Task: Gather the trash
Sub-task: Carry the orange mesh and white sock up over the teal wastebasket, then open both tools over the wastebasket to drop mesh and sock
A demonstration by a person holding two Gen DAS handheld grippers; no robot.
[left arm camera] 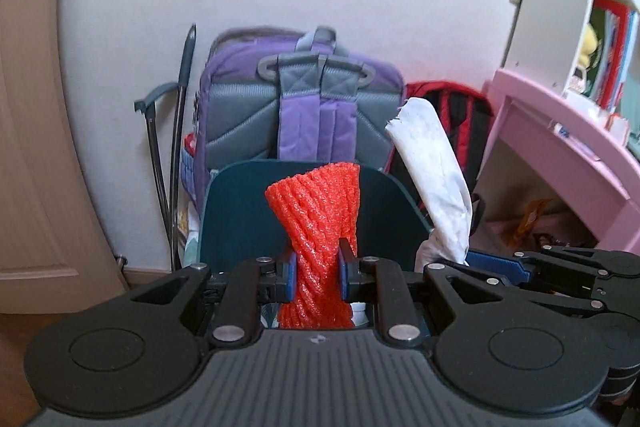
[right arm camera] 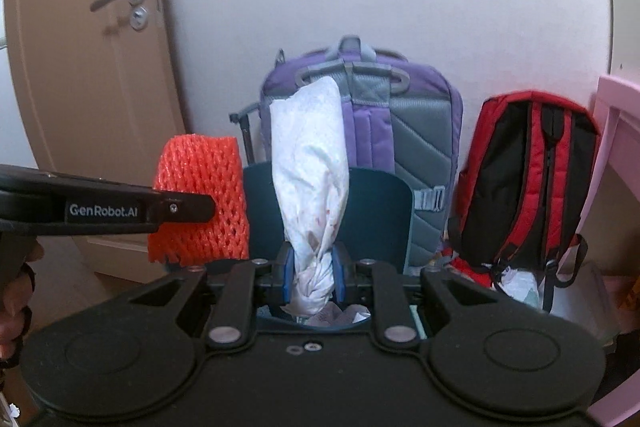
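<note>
Two hand-held grippers point toward a wall lined with bags. On the left, the left gripper (left arm camera: 317, 277) has its jaws closed on an orange foam net (left arm camera: 316, 223), pinching it at a twisted waist so that the upper part fans out above the blue pads. The net looks very light, soft and springy; it squashes easily, and the narrow twisted middle seems the surest place to hold it. To its right, the right gripper (right arm camera: 313, 275) has its jaws closed on a crumpled white wrapper (right arm camera: 310, 179), which stands up tall from a knotted lower end. It appears thin, limp and easily torn, best held at that bunched knot. Both pieces hang in front of a dark teal bin (right arm camera: 376, 223), which stands just before a purple backpack (right arm camera: 416, 131), with a red backpack (right arm camera: 532, 183) further right. The only readable writing is "GenRobot.AI", in white letters on the side of the left gripper.
</note>
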